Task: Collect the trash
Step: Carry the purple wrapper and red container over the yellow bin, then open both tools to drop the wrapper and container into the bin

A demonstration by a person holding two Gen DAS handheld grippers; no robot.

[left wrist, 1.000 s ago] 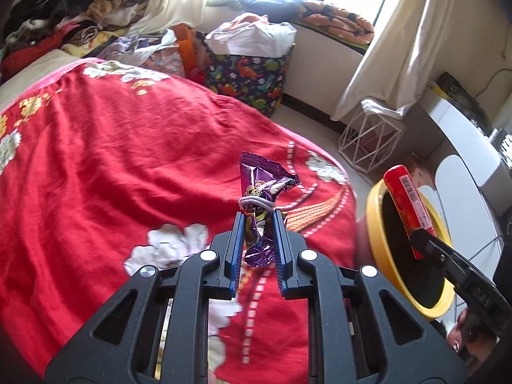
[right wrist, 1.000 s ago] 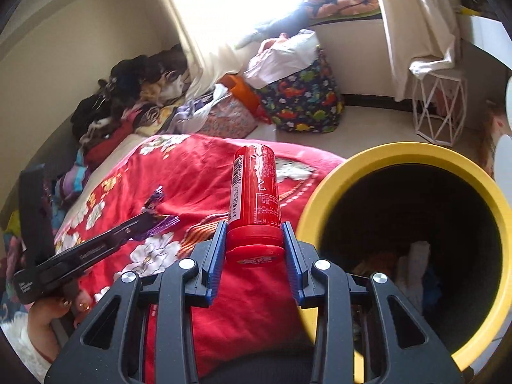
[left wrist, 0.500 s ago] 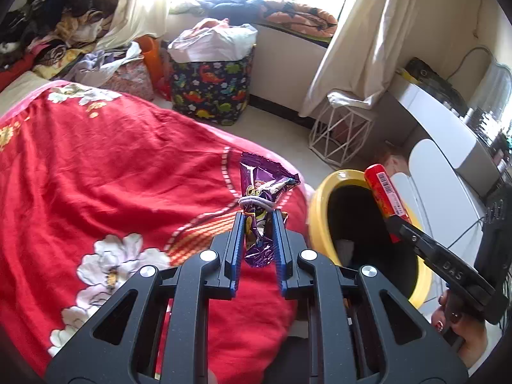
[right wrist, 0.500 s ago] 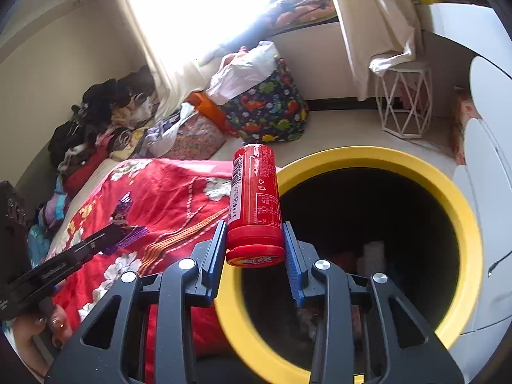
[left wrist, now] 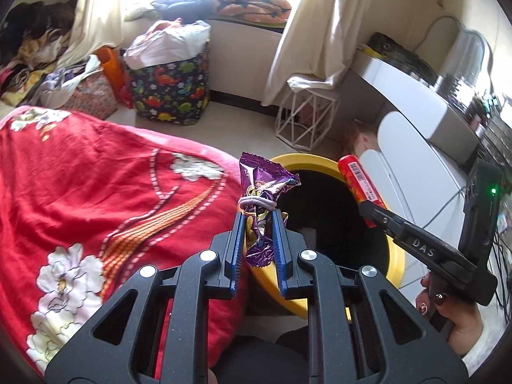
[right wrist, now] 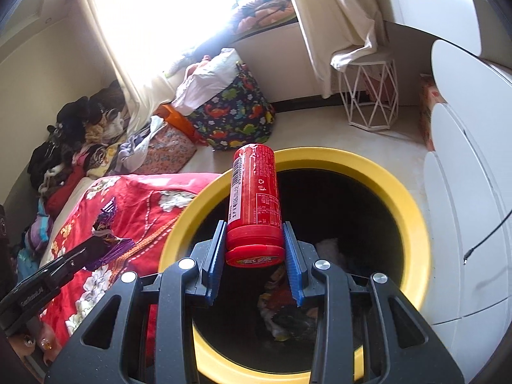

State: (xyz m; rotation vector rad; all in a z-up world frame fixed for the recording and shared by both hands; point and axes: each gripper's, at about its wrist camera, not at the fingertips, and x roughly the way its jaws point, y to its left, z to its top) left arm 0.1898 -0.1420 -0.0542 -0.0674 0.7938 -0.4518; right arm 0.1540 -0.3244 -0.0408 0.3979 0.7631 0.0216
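My left gripper (left wrist: 258, 220) is shut on a crumpled purple snack wrapper (left wrist: 261, 188) tied with a pale hair band, held over the near left rim of the yellow bin (left wrist: 396, 256). My right gripper (right wrist: 254, 233) is shut on a red cylindrical can (right wrist: 254, 192), which hangs above the dark opening of the yellow bin (right wrist: 412, 211). Some trash lies at the bin's bottom. In the left wrist view the red can (left wrist: 358, 185) and the right gripper (left wrist: 371, 206) show at the right, over the bin. The purple wrapper (right wrist: 105, 220) appears at the left of the right wrist view.
A bed with a red flowered blanket (left wrist: 96, 192) lies left of the bin. A dinosaur-print bag (left wrist: 169, 92), a white wire stool (left wrist: 307, 118) and white furniture (left wrist: 416, 147) stand around the floor. A hand (left wrist: 448, 313) holds the right gripper.
Both grippers have moved from over the red blanket to the right, over the yellow bin. The can now hangs above the bin's opening and the wrapper above its rim. Both grips are unchanged.
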